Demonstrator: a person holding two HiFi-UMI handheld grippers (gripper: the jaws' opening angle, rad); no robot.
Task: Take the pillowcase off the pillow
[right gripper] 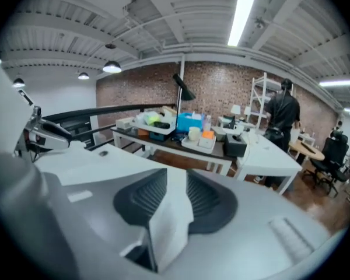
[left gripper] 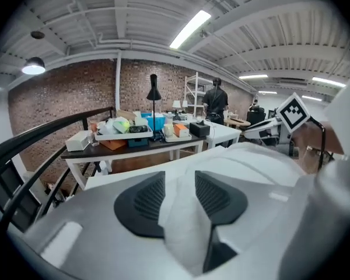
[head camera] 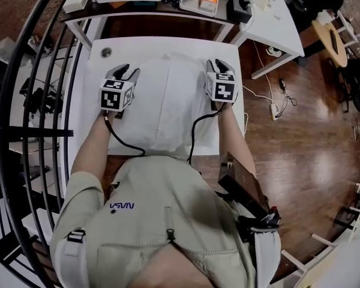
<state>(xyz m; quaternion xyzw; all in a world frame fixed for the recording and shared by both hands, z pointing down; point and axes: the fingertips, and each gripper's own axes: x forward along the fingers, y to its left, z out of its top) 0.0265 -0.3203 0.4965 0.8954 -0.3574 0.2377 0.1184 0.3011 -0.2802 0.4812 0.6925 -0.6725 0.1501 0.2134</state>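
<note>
A white pillow in its pillowcase (head camera: 165, 101) lies lengthwise on the white table (head camera: 96, 59) in front of me. My left gripper (head camera: 129, 72) sits at the pillow's far left edge and my right gripper (head camera: 215, 63) at its far right edge. In the left gripper view a fold of the white pillowcase (left gripper: 184, 220) stands between the parted jaws of the left gripper (left gripper: 179, 185), loose rather than pinched. The right gripper view shows the same: a flap of pillowcase (right gripper: 170, 220) hangs between the spread pads of the right gripper (right gripper: 176, 182).
Beyond the table stands a dark side table (head camera: 150, 8) with trays, a black lamp (left gripper: 154, 92) and a tissue box. A black railing (head camera: 42, 89) curves along the left. Another white table (head camera: 276, 17) and floor cables (head camera: 276, 101) lie to the right. A person (right gripper: 283, 112) stands far back.
</note>
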